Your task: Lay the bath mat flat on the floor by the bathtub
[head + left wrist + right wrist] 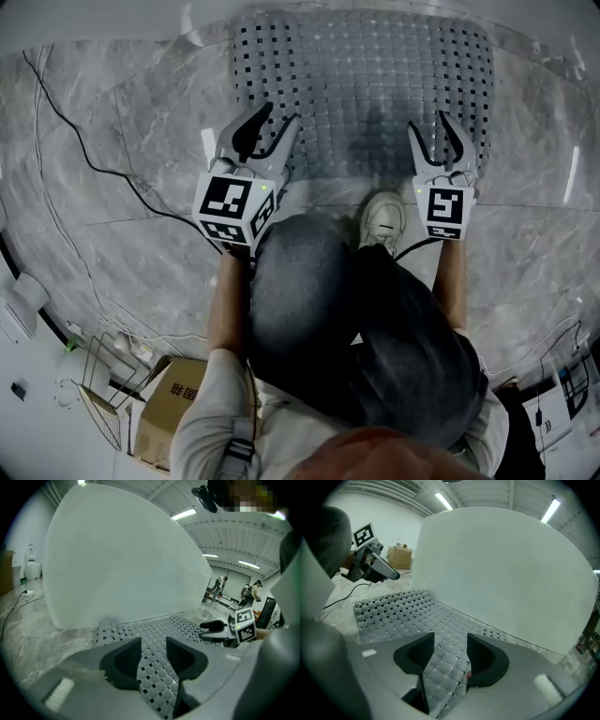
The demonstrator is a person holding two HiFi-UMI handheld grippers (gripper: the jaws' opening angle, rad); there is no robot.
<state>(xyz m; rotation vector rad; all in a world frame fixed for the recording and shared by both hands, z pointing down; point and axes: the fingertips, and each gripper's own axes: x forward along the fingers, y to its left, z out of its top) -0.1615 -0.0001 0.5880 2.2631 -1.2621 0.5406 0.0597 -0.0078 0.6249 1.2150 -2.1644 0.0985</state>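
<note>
Grey marble floor [112, 141] beside a white bathtub [122, 559]. At left, a black cable [84, 150] trails across the tiles and a cardboard box [169, 412] stands near the person. Left gripper [281, 114]: jaws apart over the near left edge of the bath mat [366, 84]. The perforated grey mat lies spread flat on the floor, its far edge against the tub wall. A pale shoe [382, 220] rests just beside the mat's near edge, between the two grippers. Right gripper [428, 124]: jaws likewise apart, the mat's near right edge showing between them. Whether either pair of pads touches the mat is unclear.
</note>
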